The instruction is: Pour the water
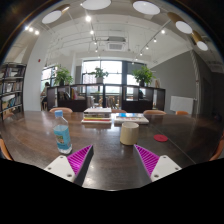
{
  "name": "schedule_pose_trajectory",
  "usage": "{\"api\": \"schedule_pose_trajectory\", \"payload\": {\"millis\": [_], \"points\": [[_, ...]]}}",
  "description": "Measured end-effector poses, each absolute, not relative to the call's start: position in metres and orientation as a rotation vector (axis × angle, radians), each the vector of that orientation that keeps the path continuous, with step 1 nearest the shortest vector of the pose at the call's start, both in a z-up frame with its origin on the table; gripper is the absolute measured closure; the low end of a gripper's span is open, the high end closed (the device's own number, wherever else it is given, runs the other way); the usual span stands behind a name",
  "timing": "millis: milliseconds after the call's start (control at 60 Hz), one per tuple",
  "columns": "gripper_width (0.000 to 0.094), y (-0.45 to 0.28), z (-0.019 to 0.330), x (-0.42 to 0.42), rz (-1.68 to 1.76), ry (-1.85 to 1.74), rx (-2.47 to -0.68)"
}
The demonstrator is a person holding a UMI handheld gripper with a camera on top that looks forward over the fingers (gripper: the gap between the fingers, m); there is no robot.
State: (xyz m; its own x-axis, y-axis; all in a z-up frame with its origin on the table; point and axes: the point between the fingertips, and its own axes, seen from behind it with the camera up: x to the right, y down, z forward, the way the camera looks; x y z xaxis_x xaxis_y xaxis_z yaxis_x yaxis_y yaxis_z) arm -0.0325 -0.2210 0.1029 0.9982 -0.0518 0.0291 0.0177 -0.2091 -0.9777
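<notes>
A clear plastic water bottle (63, 134) with a blue label and a blue cap stands upright on the dark wooden table (105, 150), ahead of my left finger. A cream paper cup (129, 133) stands upright ahead of my right finger, a little to the right of the bottle. My gripper (112, 160) is open and empty, with its magenta pads (79, 158) spread wide. Both objects are beyond the fingertips, and bare table lies between the fingers.
A small red round thing (160, 137) lies on the table to the right of the cup. Stacked books and papers (112, 117) lie further back. Chairs, potted plants and large windows are behind the table. A bookshelf (10, 88) stands at the far left.
</notes>
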Motion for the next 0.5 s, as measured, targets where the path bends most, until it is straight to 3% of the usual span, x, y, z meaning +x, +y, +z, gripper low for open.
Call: {"api": "schedule_pose_trajectory", "payload": {"millis": [300, 500], "points": [[0.0119, -0.218, 0.089, -0.130, 0.072, -0.053, -1.771], [0.0116, -0.172, 0.079, -0.207, 0.110, -0.085, -1.758]]}}
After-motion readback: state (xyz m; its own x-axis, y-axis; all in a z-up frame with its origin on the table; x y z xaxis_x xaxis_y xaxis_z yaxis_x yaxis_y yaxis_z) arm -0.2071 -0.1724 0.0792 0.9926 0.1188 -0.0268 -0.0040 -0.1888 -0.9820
